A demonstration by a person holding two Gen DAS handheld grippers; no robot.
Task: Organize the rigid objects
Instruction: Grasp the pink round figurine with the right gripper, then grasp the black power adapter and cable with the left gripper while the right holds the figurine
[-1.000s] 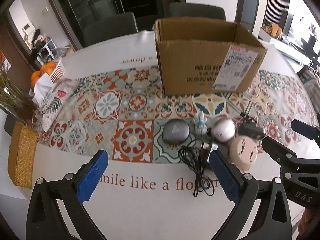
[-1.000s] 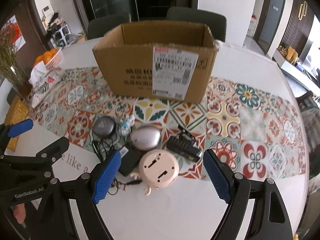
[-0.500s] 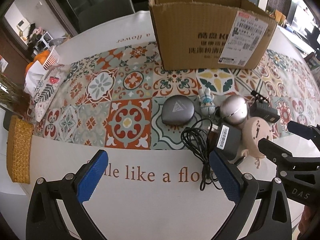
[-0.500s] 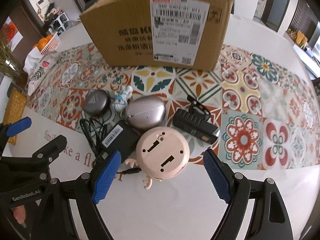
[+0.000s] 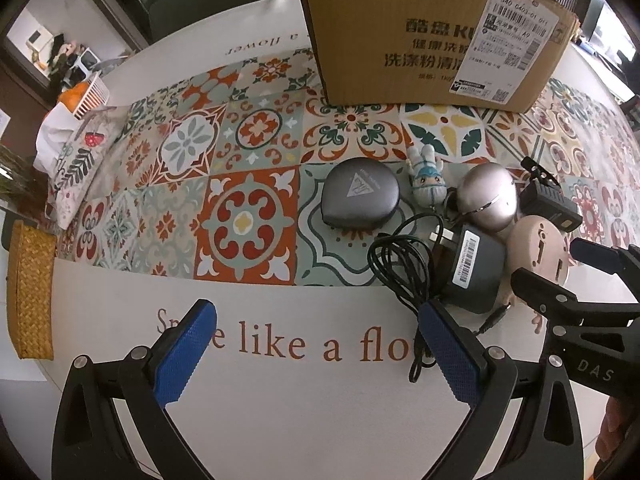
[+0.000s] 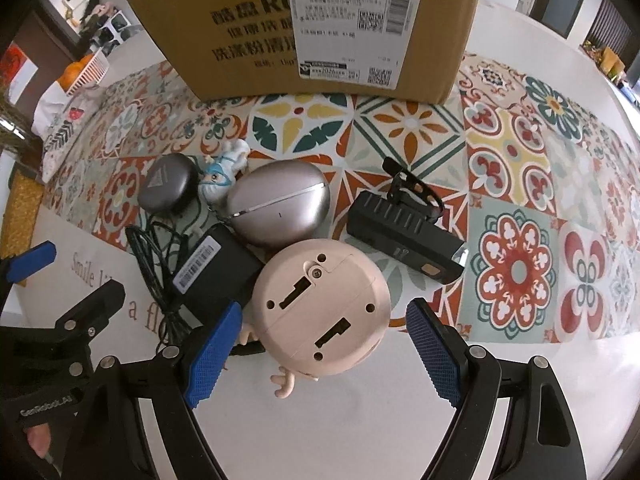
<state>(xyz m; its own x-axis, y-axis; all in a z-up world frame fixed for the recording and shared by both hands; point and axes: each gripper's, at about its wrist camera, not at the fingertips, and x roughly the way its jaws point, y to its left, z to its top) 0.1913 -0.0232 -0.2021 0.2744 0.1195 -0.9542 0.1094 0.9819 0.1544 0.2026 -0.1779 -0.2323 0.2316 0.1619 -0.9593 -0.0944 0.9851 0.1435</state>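
A cluster of small objects lies in front of a cardboard box [image 6: 320, 28]. In the right wrist view my right gripper [image 6: 324, 344] stands open just above a round beige device [image 6: 320, 308], which sits between the blue pads without touching them. Behind it are a silver oval case [image 6: 280, 208], a black rectangular device [image 6: 404, 236], a black power adapter [image 6: 216, 268] with cord, a dark grey case [image 6: 168, 188] and a small figurine [image 6: 222, 172]. My left gripper [image 5: 316, 344] hangs open over bare white tablecloth, left of the adapter [image 5: 476, 268] and the grey case [image 5: 360, 196].
The box [image 5: 432, 32] stands at the back on a patterned tile runner [image 5: 248, 224]. A woven yellow basket [image 5: 30, 292], a printed pouch [image 5: 76, 156] and a white basket of oranges [image 5: 88, 96] sit at the left edge. Dark chairs stand beyond the table.
Both grippers have sunk toward the table and tilted further down. The objects now look larger, and the beige device has come in between the right gripper's pads. Both jaws stayed open.
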